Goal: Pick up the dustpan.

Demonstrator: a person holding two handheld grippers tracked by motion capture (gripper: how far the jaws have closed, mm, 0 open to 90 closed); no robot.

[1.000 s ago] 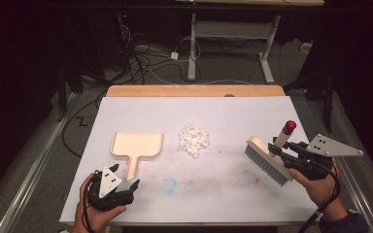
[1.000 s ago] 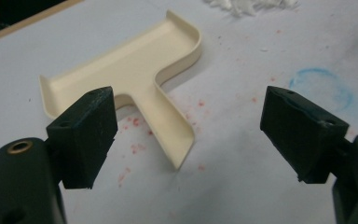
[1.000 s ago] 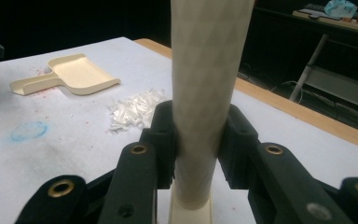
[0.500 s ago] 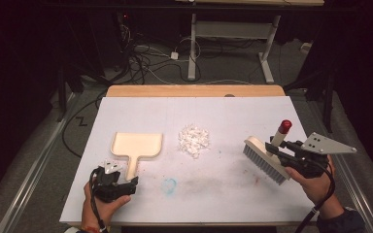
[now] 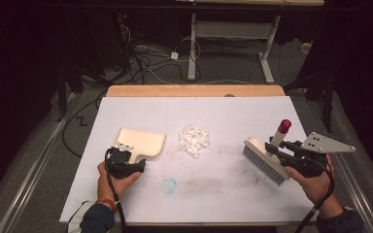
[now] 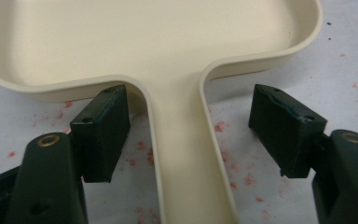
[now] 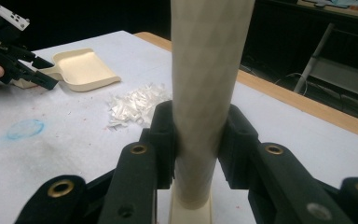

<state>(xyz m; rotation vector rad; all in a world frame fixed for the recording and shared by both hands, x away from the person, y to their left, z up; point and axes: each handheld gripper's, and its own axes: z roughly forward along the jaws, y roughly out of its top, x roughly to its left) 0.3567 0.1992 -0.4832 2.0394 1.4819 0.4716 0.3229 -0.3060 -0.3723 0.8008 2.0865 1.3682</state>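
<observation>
Cream plastic marks both tools on the white surface (image 5: 223, 204) in the high view: a dustpan (image 5: 141, 143) lies flat at the left, and a brush (image 5: 266, 159) is held off to the right, its bristles angled down toward the surface and its red-tipped handle rising up and away. Between them sits a small heap of white shreds (image 5: 193, 140), apart from both. The left gripper (image 5: 126, 162) rests at the dustpan's handle end, held by the person's left hand (image 5: 114, 182); the right gripper (image 5: 291, 155) is held by the right hand (image 5: 315, 182). A faint blue smudge (image 5: 169, 184) lies near the front edge.

In the left gripper view, the dustpan's handle (image 6: 186, 154) runs down the middle between the two black fingers (image 6: 100, 133), which stand spread on either side with a gap to each; they do not touch it. Red specks dot the white sheet around it.

In the right gripper view, the fingers (image 7: 163, 140) are clamped on the brush's pale handle (image 7: 207, 93), pressing it from both sides. Beyond lie the shreds (image 7: 133, 107), the dustpan (image 7: 81, 70) and the other gripper (image 7: 23, 65) at its handle.
</observation>
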